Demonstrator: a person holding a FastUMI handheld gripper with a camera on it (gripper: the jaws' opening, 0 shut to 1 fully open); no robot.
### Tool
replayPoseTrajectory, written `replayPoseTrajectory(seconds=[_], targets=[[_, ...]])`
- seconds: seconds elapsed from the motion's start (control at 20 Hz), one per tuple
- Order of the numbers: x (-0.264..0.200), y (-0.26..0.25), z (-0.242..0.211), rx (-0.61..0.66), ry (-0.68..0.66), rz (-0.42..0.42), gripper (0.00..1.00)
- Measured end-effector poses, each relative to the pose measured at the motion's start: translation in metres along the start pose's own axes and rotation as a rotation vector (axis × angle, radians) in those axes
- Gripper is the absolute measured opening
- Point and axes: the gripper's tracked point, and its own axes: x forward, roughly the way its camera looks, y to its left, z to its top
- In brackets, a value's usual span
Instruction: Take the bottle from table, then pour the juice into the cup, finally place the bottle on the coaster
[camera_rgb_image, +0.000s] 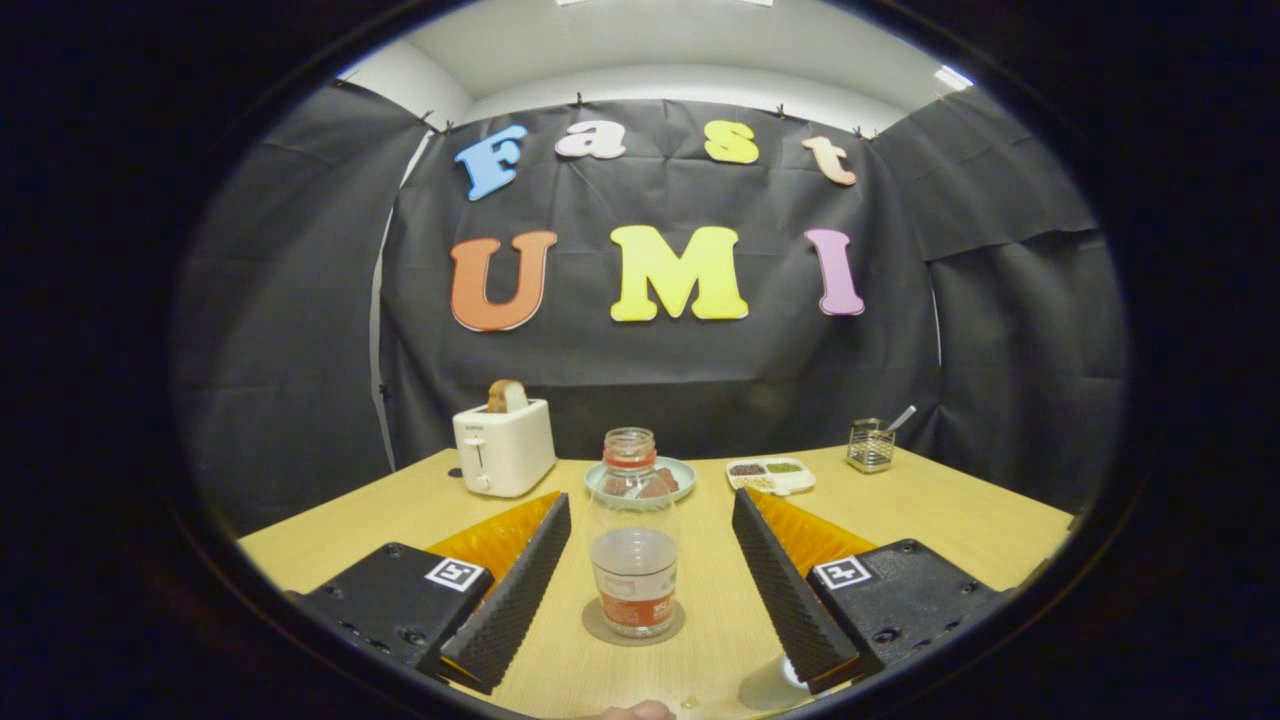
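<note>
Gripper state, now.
Gripper: open, fingers spread either side of the bottle without touching it; bottle stands on the coaster.

Wooden table (930, 520), black cloth walls (1010, 330), white ceiling (680, 50)

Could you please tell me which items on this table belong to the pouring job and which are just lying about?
Job items: bottle, standing on the coaster between the open gripper fingers.

Lying about: toaster with bread, plate behind the bottle, divided dish, wire basket.
</note>
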Motion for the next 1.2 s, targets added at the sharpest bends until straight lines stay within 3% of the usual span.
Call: replayPoseTrajectory(seconds=[0.45,0.65,1.2], targets=[[-0.076,-0.011,0.077,0.023,-0.050,0.021,1.00],[-0.113,-0.022,0.095,0.006,-0.037,-0.008,1.00],[-0.190,-0.028,0.150,0.003,-0.050,0.019,1.00]])
